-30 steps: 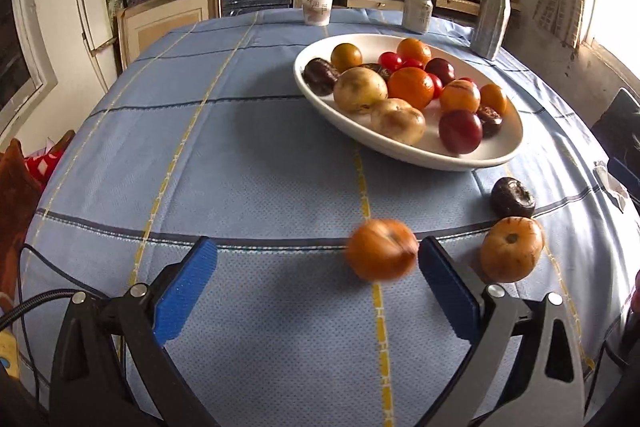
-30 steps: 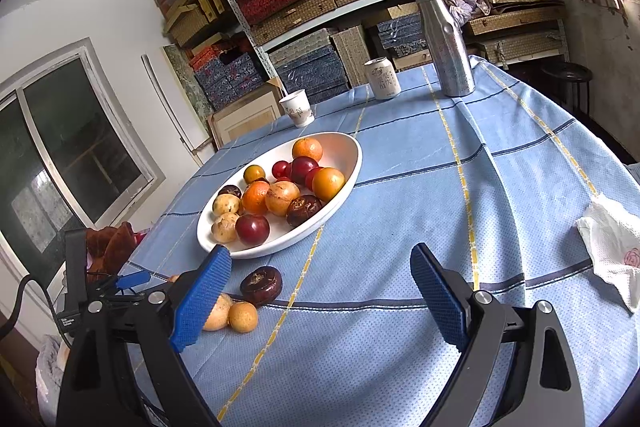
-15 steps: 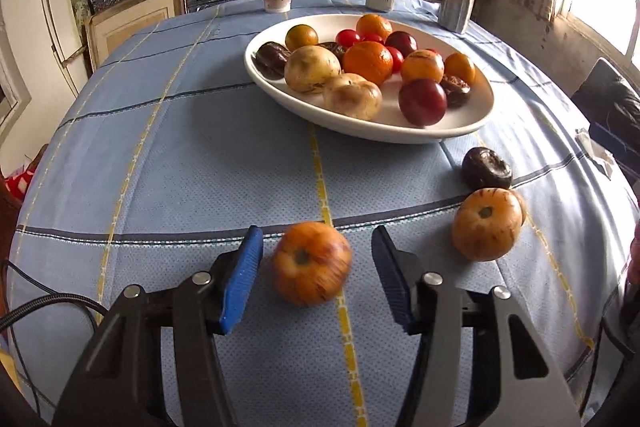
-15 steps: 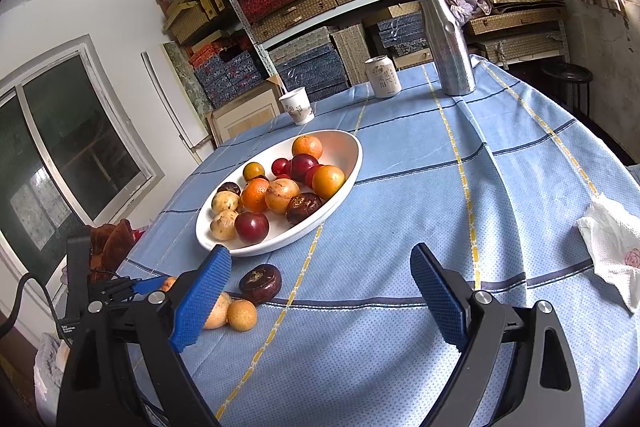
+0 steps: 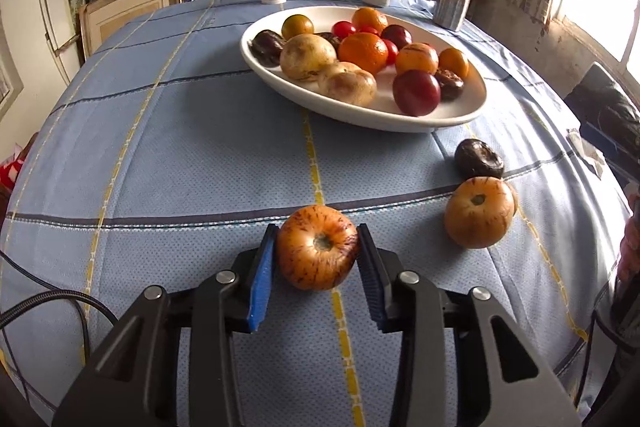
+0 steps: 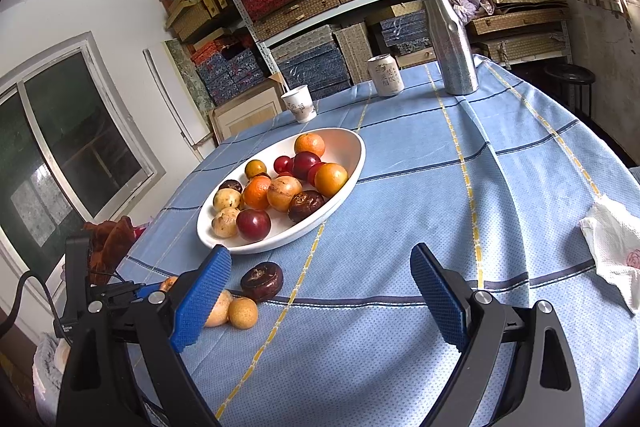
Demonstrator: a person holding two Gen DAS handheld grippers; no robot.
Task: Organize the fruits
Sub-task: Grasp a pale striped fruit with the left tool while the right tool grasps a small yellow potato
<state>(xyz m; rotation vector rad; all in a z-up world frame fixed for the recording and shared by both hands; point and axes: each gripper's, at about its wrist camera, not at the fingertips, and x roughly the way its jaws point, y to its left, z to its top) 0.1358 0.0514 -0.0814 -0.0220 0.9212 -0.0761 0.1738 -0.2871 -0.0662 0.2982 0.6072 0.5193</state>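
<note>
Already your white oval bowl [image 5: 460, 115] on the bench [image 5: 192, 147] holds most of the fruit: pale yellow-brown ones [image 5: 308, 56] at its near left, oranges [image 5: 363, 52] in the middle, small red ones [image 5: 344, 29] toward the far side, a dark red plum [image 5: 416, 92] near the right rim, and wrinkled dark fruits [image 5: 267, 45] at the left and right ends. From the right wrist view the same bowl [image 6: 348, 183] lies with its long axis running from near left to far right.

Your left gripper [image 5: 318, 259] is pressed onto the orange streaked fruit [image 5: 318, 247] at the near middle of the bench, both blue pads touching its sides. That fruit is round, with its stem dimple facing the camera. To its right sit a second streaked fruit [image 5: 479, 211] and, just beyond and touching it, a loose dark wrinkled fruit [image 5: 479, 159]; both are outside the bowl.

Your right gripper [image 6: 320, 291] is spread wide and holds nothing, hanging above the blue cloth. Near its left finger lie the dark fruit [image 6: 262, 281] and a small yellow fruit [image 6: 243, 313].
</note>
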